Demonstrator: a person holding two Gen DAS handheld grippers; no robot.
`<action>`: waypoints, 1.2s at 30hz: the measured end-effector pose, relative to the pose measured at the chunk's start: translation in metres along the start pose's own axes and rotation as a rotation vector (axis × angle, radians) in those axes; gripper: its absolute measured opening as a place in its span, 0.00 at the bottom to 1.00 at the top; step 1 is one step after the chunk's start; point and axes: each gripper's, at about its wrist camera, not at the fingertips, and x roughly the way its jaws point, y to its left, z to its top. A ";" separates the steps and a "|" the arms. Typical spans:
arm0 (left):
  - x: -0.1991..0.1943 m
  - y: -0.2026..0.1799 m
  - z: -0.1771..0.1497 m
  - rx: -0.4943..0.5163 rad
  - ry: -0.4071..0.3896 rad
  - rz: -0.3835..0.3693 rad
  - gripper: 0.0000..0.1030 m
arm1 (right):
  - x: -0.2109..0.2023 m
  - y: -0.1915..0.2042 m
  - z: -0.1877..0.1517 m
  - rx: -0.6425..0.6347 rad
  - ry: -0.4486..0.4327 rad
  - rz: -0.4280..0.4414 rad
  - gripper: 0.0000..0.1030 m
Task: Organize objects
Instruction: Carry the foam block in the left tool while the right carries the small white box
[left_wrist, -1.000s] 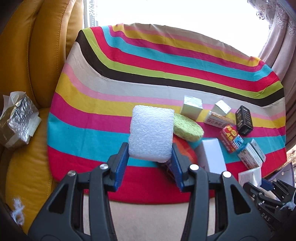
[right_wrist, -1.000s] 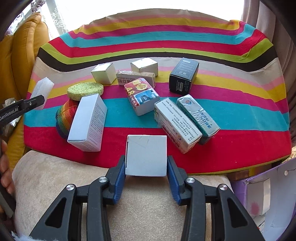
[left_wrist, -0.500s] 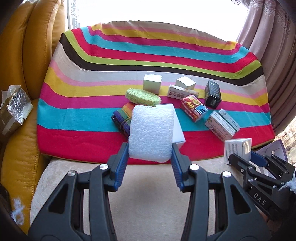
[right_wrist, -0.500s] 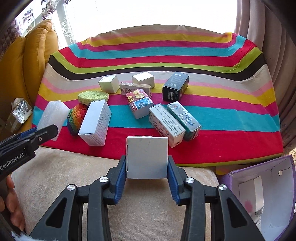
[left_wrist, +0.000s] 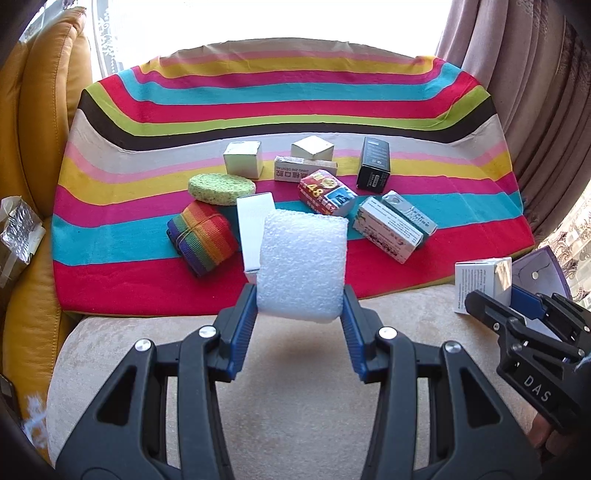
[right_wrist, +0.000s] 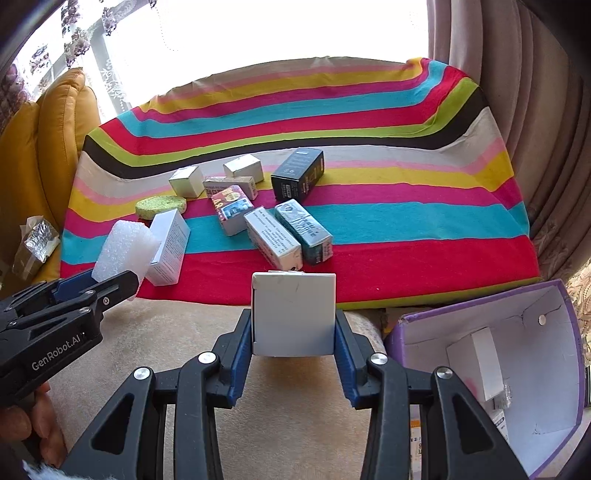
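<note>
My left gripper (left_wrist: 300, 310) is shut on a white foam block (left_wrist: 303, 264), held above the beige cushion in front of the striped cloth (left_wrist: 280, 96). The same foam block (right_wrist: 123, 251) shows at the left of the right wrist view. My right gripper (right_wrist: 293, 334) is shut on a small white box (right_wrist: 293, 314), also seen at the right of the left wrist view as the white box (left_wrist: 480, 286). On the cloth lie several boxes, among them a black box (right_wrist: 297, 177), a red "48" box (left_wrist: 325, 192) and a tall white box (right_wrist: 168, 247).
A purple open box (right_wrist: 491, 365) with a white carton inside stands at the lower right. A green sponge (left_wrist: 221, 188) and a rainbow strap roll (left_wrist: 203, 238) lie left of the boxes. A foil-wrapped packet (left_wrist: 18, 229) rests on the yellow sofa (left_wrist: 40, 110). A curtain (left_wrist: 535, 92) hangs at right.
Both grippers have drawn back from the cloth toward the cushion and to the right, each still holding its object. The purple box has come further into the right wrist view.
</note>
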 end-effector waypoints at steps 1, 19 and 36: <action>0.000 -0.004 0.000 0.007 0.002 -0.003 0.47 | -0.002 -0.004 -0.001 0.006 0.000 -0.002 0.41; 0.008 -0.102 -0.003 0.156 0.046 -0.176 0.47 | -0.025 -0.112 -0.027 0.166 0.017 -0.146 0.41; 0.018 -0.197 -0.017 0.299 0.123 -0.390 0.47 | -0.047 -0.194 -0.041 0.297 0.020 -0.288 0.41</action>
